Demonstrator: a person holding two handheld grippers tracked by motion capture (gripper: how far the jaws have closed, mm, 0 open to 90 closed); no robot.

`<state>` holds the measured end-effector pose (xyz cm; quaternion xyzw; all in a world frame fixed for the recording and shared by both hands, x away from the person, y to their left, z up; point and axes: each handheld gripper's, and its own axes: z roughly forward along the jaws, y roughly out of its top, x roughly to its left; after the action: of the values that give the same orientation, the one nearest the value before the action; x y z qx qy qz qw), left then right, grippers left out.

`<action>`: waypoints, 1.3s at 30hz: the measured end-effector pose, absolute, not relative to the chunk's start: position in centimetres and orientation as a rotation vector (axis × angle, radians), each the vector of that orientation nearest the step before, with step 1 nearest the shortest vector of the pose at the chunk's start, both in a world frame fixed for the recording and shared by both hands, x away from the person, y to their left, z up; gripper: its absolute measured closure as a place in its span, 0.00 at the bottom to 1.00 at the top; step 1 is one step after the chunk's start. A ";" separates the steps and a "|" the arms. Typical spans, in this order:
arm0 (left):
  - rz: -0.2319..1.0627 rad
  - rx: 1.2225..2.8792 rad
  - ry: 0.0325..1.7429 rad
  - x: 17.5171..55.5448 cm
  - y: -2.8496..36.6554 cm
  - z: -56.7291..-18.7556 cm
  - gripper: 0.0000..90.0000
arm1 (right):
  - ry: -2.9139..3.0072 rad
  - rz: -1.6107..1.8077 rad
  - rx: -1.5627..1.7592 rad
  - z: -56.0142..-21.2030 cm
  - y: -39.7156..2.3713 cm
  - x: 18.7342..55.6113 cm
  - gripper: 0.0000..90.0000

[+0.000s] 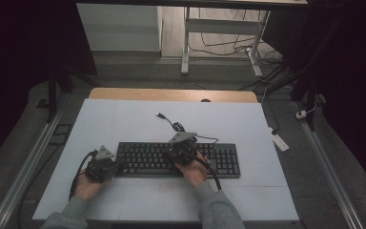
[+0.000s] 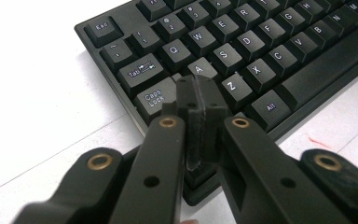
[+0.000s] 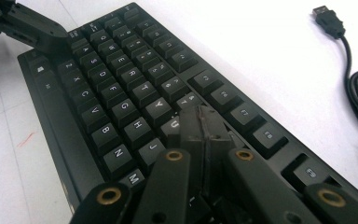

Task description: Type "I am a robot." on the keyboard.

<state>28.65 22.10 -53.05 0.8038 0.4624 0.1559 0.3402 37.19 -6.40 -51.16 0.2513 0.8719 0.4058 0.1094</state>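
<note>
High view: a black keyboard (image 1: 178, 160) lies flat at the centre of the white table (image 1: 124, 119), long edge parallel to the near edge. The left gripper (image 1: 116, 166) sits at the keyboard's left end; the right gripper (image 1: 181, 151) is over the middle key rows. The keyboard's USB cable (image 1: 171, 123) runs loose behind it (plug free on the table).

Left gripper view: jaws pressed together, nothing between them. Tips are over the lower-left key area, approx. between Caps Lock (image 2: 154, 97) and the A key (image 2: 199, 70); contact w/ the keys cannot be confirmed.

Right gripper view: jaws likewise together, empty. Tips are by the U key (image 3: 173, 124), above J. The left gripper appears at the far end of the keyboard.
</note>
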 end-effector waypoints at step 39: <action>0.396 1.953 1.160 27.8 22.8 -51.3 0.71 | 2.512 1.312 0.704 -49.7 -9.0 36.2 0.66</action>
<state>27.81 22.81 -51.27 0.7740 0.4597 0.1570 0.4061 36.15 -9.00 -49.71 0.2397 0.8550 0.4464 0.1106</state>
